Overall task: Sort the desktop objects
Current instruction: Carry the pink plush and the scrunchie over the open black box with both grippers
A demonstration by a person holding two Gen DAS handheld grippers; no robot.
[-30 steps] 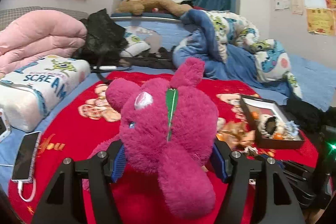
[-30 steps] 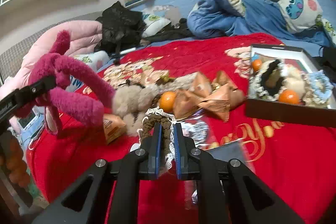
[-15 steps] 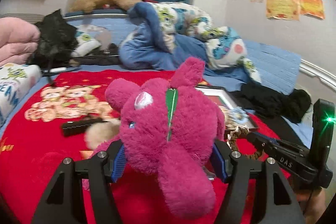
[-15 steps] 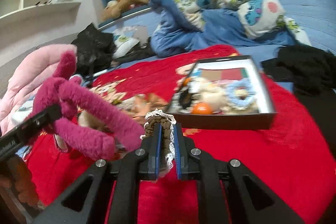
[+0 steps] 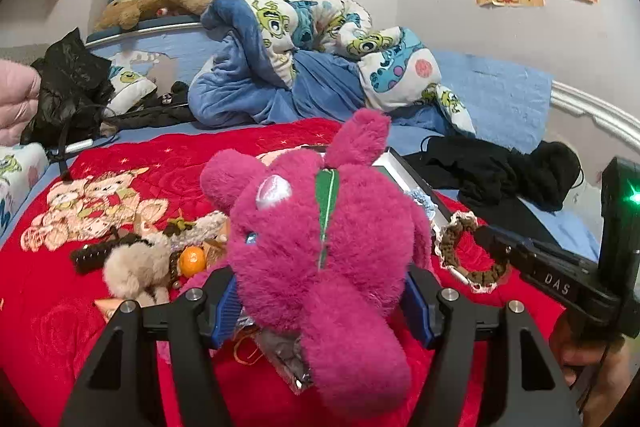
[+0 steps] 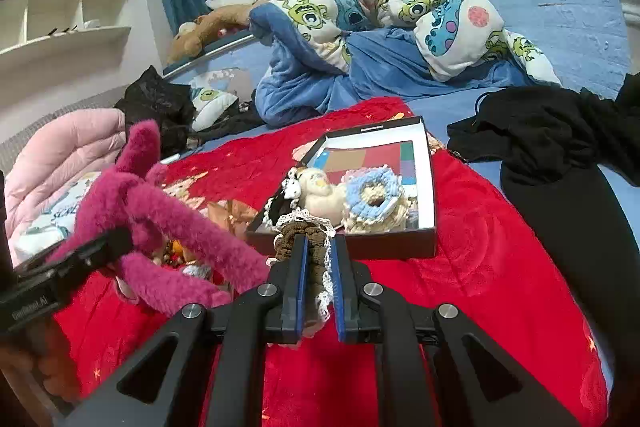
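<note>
Your left gripper (image 5: pixel 320 301) is clamped on the magenta plush toy (image 5: pixel 320 251), jaws spread wide around its body, above the red blanket (image 5: pixel 100 327). Your right gripper (image 6: pixel 318 269), nearly closed, pinches a brown lace-trimmed scrunchie (image 6: pixel 310 241) just near of the black-walled box (image 6: pixel 352 245), which holds other scrunchies.

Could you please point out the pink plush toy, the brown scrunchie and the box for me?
pink plush toy (image 5: pixel 320 247), left wrist view, its body.
brown scrunchie (image 6: pixel 316 247), right wrist view, its bunched fabric.
box (image 6: pixel 348 247), right wrist view, its near wall.

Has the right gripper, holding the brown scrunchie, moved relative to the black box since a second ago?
Yes. The right gripper with the brown scrunchie has swung toward the black box, which now sits directly ahead of it.
</note>
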